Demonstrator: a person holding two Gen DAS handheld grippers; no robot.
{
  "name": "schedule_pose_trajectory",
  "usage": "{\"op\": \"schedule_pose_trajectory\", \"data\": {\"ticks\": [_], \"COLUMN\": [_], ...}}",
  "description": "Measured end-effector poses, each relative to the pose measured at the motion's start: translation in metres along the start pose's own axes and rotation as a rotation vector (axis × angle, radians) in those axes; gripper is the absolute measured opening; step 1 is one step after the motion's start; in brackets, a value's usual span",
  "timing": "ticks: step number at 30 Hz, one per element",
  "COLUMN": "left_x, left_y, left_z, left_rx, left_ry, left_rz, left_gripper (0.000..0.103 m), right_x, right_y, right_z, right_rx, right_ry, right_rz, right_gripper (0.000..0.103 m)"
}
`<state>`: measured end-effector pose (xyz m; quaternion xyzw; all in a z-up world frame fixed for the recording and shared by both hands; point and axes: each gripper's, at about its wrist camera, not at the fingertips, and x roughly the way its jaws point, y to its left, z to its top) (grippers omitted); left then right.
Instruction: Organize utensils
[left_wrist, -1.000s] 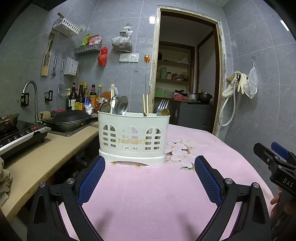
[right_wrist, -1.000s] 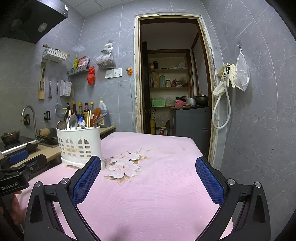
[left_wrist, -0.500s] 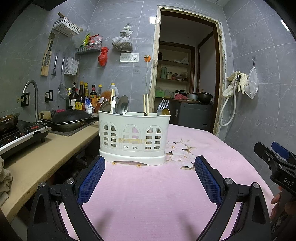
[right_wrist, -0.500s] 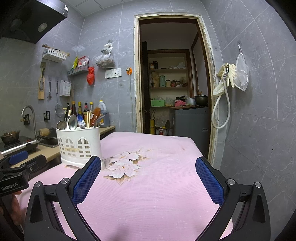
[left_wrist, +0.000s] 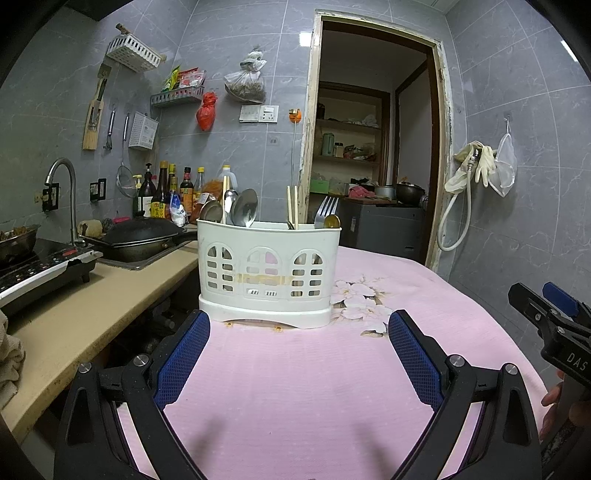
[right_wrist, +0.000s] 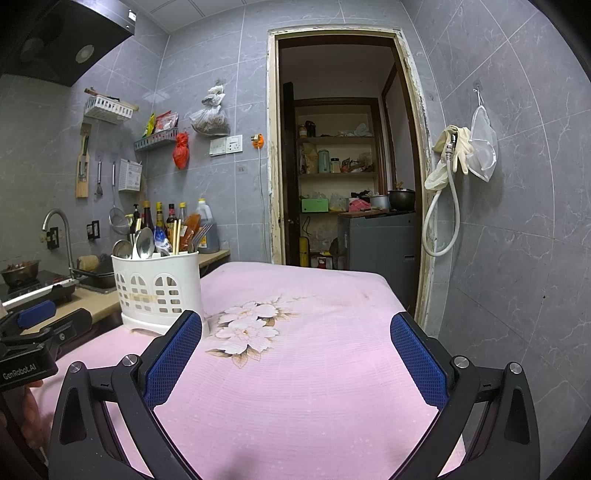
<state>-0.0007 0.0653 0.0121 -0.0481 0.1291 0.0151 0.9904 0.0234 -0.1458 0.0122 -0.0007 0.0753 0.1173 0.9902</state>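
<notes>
A white plastic utensil caddy (left_wrist: 267, 273) (right_wrist: 159, 286) stands upright on the pink floral tablecloth (left_wrist: 295, 369) (right_wrist: 295, 350). Spoons (left_wrist: 243, 212) fill its left compartment, chopsticks (left_wrist: 292, 206) the middle one, a fork (left_wrist: 327, 210) the right. My left gripper (left_wrist: 297, 338) is open with nothing between its blue pads, a short way in front of the caddy. My right gripper (right_wrist: 295, 341) is open and empty too, over the cloth to the caddy's right. Each gripper shows at the edge of the other's view.
A beige counter (left_wrist: 74, 314) runs along the table's left with an induction hob (left_wrist: 33, 266), a black wok (left_wrist: 136, 236) in the sink and several bottles (left_wrist: 166, 192). Behind the table an open doorway (right_wrist: 343, 166) leads to a pantry. A grey tiled wall (right_wrist: 517, 221) closes the right.
</notes>
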Motion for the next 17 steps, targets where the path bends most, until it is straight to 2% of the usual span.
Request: {"op": "schedule_pose_trajectory", "data": {"ticks": [17], "left_x": [0.0008], "left_y": [0.0068], "left_z": [-0.0047], "left_rx": [0.018], "left_ry": [-0.011], "left_rz": [0.057], "left_gripper": [0.095], "right_x": [-0.0001], "right_y": [-0.0009], "right_z": [-0.0005], "right_rx": [-0.001], "right_ry": [0.002], "right_rz": [-0.001], "right_gripper": [0.103]}}
